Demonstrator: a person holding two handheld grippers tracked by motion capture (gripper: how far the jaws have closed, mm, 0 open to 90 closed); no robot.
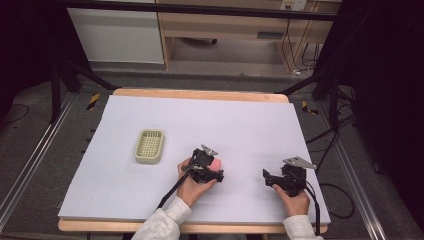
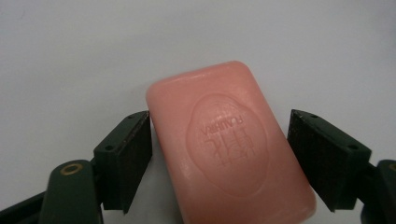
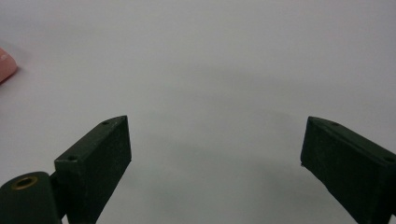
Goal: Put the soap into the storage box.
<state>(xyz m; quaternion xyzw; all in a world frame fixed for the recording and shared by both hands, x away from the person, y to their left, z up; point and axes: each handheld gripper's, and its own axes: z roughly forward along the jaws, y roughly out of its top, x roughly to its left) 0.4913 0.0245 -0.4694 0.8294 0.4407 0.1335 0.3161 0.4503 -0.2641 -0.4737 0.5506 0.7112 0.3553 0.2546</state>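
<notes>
The left gripper [image 2: 219, 154] is straddling the soap [image 2: 231, 144] near the counter's front edge, jaws released; closing comes next, while the right gripper [image 3: 215, 158] is idling, jaws spread.

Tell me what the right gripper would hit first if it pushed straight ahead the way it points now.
Probably nothing soon. The right gripper is open, and ahead of it lies bare white table cover. The pink soap bar sits off at the left edge of its view, outside that line. Depth beyond is unclear.
</notes>
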